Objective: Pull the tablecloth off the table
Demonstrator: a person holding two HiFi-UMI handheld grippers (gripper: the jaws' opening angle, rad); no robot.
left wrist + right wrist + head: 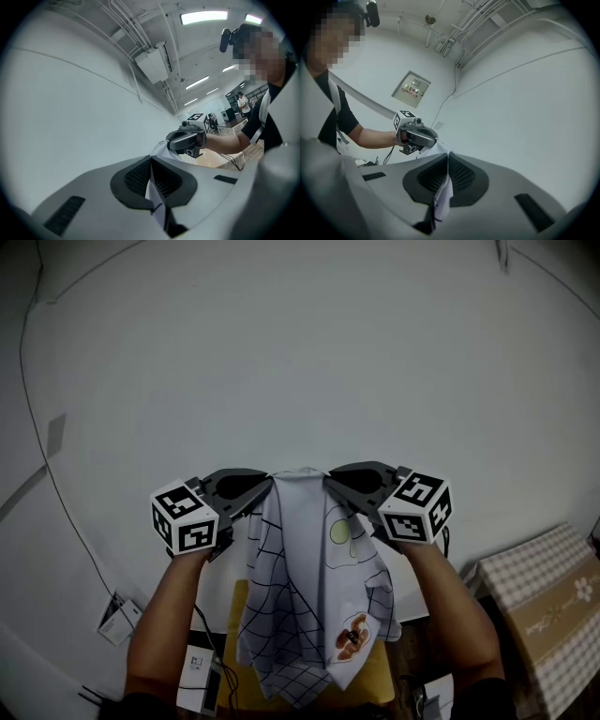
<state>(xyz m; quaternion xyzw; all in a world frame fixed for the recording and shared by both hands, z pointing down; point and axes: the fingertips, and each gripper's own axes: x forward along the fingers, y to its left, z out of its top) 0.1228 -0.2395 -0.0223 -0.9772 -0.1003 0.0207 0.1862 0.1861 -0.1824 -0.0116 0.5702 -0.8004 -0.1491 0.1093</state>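
We hold the tablecloth up before the wall. Our left tongs and right tongs each pinch its top edge.

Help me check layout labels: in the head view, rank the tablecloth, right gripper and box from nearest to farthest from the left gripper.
1. Tablecloth, pinched in the jaws of the left gripper, centre.
2. Right gripper, just right, on the same cloth.
3. Box, far lower right.
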